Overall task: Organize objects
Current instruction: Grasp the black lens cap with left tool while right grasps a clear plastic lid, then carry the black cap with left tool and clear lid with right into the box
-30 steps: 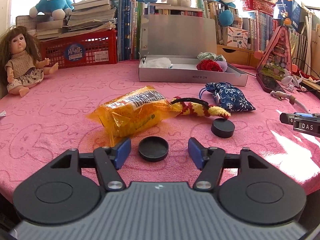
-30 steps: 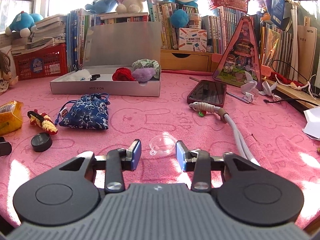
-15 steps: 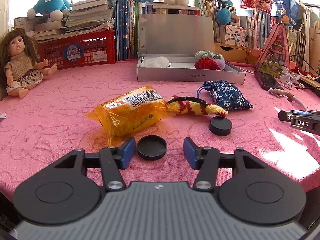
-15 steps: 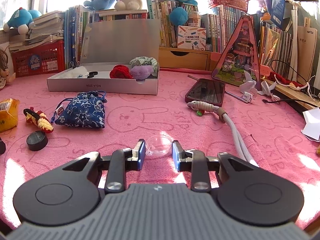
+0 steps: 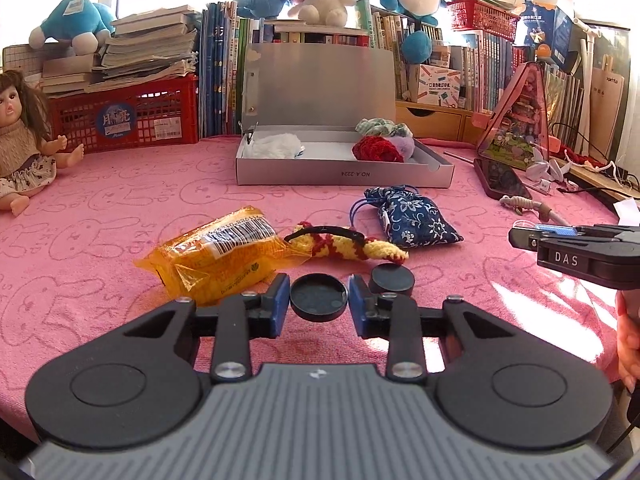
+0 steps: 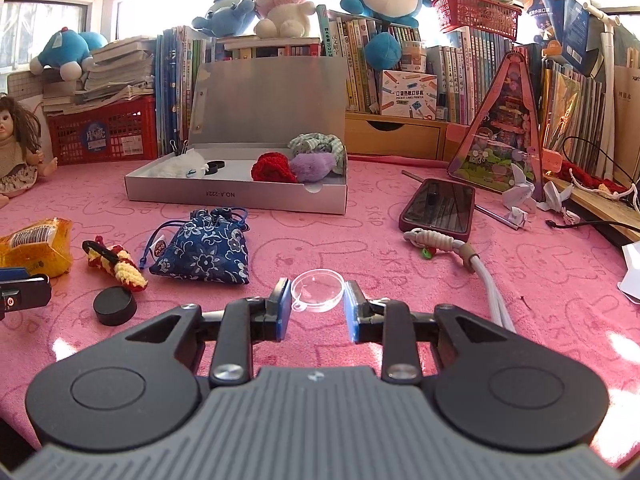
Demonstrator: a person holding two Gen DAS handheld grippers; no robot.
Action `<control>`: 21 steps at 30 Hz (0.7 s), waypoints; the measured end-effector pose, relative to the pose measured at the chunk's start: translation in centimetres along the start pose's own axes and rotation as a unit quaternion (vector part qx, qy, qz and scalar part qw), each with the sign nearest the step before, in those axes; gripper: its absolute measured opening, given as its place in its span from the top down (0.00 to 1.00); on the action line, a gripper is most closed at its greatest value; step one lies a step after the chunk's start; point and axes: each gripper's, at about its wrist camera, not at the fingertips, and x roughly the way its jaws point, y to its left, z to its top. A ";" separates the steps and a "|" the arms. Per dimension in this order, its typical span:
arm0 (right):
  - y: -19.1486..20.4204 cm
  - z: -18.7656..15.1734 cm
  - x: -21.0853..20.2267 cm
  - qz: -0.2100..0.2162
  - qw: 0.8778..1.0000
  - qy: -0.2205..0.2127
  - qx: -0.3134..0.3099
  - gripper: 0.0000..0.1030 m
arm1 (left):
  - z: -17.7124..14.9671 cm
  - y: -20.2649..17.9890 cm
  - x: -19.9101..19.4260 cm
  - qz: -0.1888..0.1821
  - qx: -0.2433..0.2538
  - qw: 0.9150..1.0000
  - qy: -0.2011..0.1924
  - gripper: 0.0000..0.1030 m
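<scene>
Left gripper (image 5: 319,300): we see both blue pads tight against the rim of a black round lid (image 5: 318,297), one each side. The jaws have just been closing, and the lid sits clamped between them. It lies flat, hollow face up, low centre of the left wrist view. Being round, it has no long axis we can name.

Right gripper (image 6: 316,302): pads bracket a clear round dish (image 6: 317,291), open side up, with a small tab at its lower-left edge. The jaws have just been closing and both pads meet the rim, so we read it as gripped. It sits low centre of the right wrist view.

Outward from the left fingers: a black puck (image 5: 391,279) just right of the lid, touching the right finger's outer side as far as we can tell. Above it, a red-and-yellow knitted piece (image 5: 344,244) lies with its long axis running left-right, pale tip pointing right. To its left, a yellow packet (image 5: 218,258), long axis rising toward the upper right. A blue floral pouch (image 5: 412,220) lies right of centre, cords toward the upper left.

Further back, upper centre, a grey box (image 5: 344,174) stands open, lid upright, on the pink cloth (image 5: 120,208).
</scene>
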 end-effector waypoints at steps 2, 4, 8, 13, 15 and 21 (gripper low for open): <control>0.2 0.3 0.0 0.006 1.000 -0.001 0.000 0.69 | 0.5 0.0 0.3 -0.002 -0.007 1.000 0.004 0.64; 0.3 0.7 -0.1 0.010 1.000 -0.002 0.001 0.69 | 1.1 -0.1 0.4 -0.004 -0.008 1.000 0.001 0.64; 0.1 1.9 0.2 0.031 0.999 0.003 0.021 0.69 | 2.7 -0.4 0.8 -0.012 -0.008 1.000 -0.014 0.64; 0.4 3.8 1.0 0.040 0.999 0.000 0.027 0.69 | 5.8 -0.8 2.2 -0.021 -0.013 0.999 -0.032 0.64; 0.4 4.7 1.2 0.044 0.999 -0.003 0.025 0.69 | 7.1 -0.9 2.6 -0.029 -0.015 0.999 -0.041 0.64; -0.1 7.2 2.3 0.056 0.998 0.003 0.031 0.69 | 11.0 -1.4 4.0 -0.035 0.002 0.998 -0.059 0.64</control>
